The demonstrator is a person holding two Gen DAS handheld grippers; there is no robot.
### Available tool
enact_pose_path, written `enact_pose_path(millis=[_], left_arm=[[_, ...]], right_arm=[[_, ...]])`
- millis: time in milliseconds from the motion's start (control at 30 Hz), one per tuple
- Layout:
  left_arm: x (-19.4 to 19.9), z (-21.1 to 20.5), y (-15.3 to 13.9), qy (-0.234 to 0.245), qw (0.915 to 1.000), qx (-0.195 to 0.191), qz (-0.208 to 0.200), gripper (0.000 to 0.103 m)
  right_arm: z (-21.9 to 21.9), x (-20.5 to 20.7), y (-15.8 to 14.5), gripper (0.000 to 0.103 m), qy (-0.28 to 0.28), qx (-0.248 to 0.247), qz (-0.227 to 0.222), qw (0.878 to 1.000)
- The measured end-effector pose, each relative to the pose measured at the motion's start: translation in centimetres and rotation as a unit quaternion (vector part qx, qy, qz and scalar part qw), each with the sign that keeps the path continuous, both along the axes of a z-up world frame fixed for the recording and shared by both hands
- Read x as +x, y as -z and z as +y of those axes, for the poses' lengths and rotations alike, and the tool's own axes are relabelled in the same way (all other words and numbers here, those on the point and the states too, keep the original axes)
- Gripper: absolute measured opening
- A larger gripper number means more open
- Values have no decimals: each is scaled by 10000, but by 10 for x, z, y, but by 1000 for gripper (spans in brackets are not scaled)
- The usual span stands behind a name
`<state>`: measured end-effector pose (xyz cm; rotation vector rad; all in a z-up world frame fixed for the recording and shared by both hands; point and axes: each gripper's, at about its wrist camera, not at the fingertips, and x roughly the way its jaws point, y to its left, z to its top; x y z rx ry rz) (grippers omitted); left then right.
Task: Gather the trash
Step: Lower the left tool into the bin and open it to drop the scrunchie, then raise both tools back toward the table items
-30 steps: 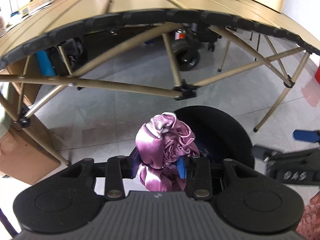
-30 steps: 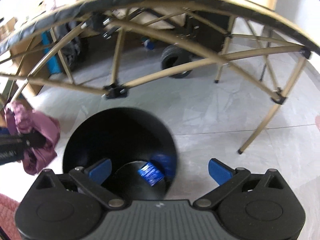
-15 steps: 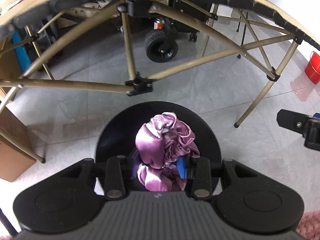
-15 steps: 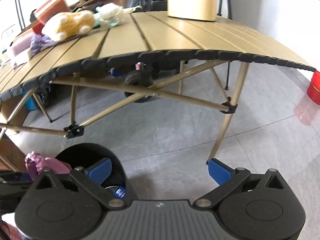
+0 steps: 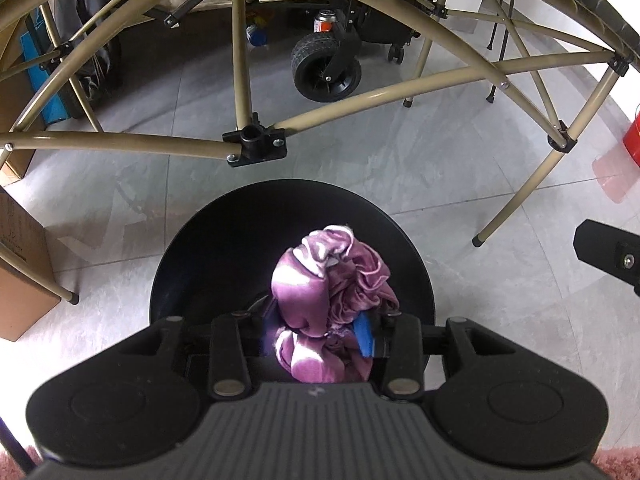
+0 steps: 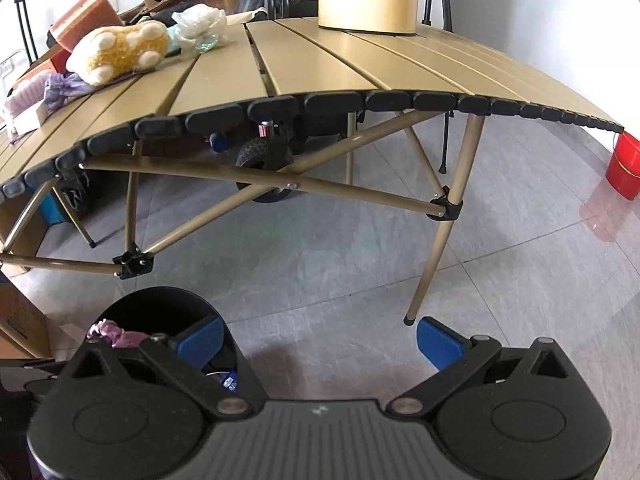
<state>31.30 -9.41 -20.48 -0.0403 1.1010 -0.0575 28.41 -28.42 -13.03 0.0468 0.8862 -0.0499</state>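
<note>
Standing on the floor before the tabletop's legs, a black bin is seen. A crumpled purple cloth is held over it between the left gripper's just-loosening jaws. The right gripper is spread, empty.

Each hand-held gripper is built of matte black plastic: ribbed grey centre plate, two round housings, silver pivot screws, blue pads on the fingers.

Bright, even daylight, sharp focus, strong fisheye bending at the edges, soft glare on the grey floor
</note>
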Motion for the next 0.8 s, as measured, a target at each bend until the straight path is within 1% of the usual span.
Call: enact_pose_path(millis=[67, 100, 133, 233, 467, 700, 800], left_arm=[[1, 1, -2, -31, 10000, -33, 23, 66], [1, 1, -3, -57, 10000, -26, 21, 86], [0, 2, -3, -73, 10000, -9, 16, 101], [-1, 2, -7, -55, 10000, -24, 1, 102], [1, 3, -4, -78, 9998, -52, 164, 103], [1, 2, -4, -98, 9998, -7, 170, 103], [0, 3, -9, -97, 9999, -34, 111, 103]], right_arm=[[0, 0, 0, 103, 2, 1, 1, 10000], [0, 0, 0, 103, -5, -1, -1, 10000], [1, 0, 0, 103, -15, -2, -2, 10000], [1, 0, 1, 103, -30, -4, 1, 10000], [2, 0, 1, 103, -31, -6, 5, 10000], [2, 0, 1, 103, -24, -5, 3, 10000], [3, 0, 0, 103, -29, 4, -26, 10000]])
